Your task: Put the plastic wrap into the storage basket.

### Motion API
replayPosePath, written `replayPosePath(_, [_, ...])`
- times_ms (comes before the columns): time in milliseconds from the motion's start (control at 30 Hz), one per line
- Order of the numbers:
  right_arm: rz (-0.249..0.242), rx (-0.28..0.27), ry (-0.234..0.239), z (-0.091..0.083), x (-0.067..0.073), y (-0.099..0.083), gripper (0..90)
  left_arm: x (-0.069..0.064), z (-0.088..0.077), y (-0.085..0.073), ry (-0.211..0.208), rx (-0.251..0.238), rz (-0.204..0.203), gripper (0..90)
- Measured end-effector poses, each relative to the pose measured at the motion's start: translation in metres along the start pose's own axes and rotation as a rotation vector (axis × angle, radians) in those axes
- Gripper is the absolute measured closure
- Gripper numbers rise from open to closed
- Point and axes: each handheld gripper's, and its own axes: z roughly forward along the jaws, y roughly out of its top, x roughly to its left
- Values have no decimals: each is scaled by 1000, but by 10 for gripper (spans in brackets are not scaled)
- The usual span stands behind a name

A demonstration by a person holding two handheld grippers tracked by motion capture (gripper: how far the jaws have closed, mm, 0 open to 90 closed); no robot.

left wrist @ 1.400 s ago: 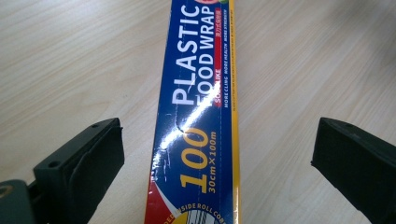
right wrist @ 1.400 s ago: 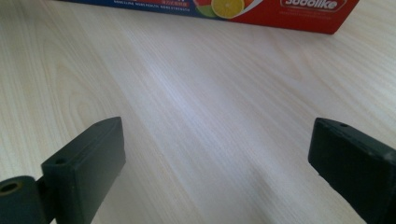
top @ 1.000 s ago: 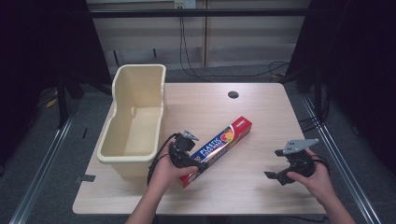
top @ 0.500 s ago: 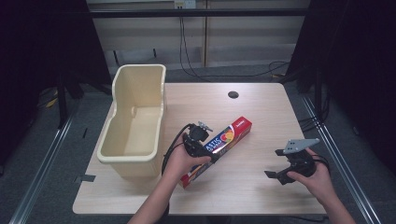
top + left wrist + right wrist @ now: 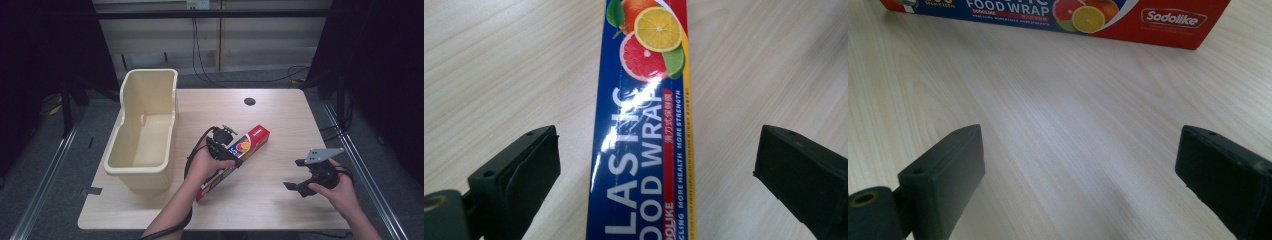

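A light wooden table (image 5: 280, 120) stands on a grey floor, with dark curtains at both sides and cables hanging behind it. At the table's left edge sits a tall cream plastic tub (image 5: 145, 130), open at the top, one end wall rising higher than the other.

Near the middle of the table lies a long, narrow box of plastic food wrap (image 5: 250, 141), flat on the wood and set diagonally, its red end pointing to the far right and its other end toward the person. It lies just right of the tub and apart from it. The box is blue and red, printed with citrus slices, the words "FOOD WRAP" and the brand "Sodolike".

A person's bare left forearm comes in from the bottom edge; the left gripper (image 5: 226, 148) is over the middle of the box. In the left gripper view (image 5: 659, 165), its two black jaws stand wide apart, one on each side of the box, neither touching it, with wood visible between each jaw and the box.

The right gripper (image 5: 301, 177) is held above the table's near right part, well apart from the box. In the right gripper view (image 5: 1080, 175), its jaws are spread wide with nothing between them but bare wood; the box (image 5: 1058, 12) lies across the top.

A small dark round hole (image 5: 249, 101) is in the tabletop near the far edge.
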Motion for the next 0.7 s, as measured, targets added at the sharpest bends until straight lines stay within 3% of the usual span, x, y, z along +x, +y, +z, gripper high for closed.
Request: replayPosePath(700, [-10, 5, -2, 2, 0, 1, 62, 9, 23, 10, 4, 62, -8, 55])
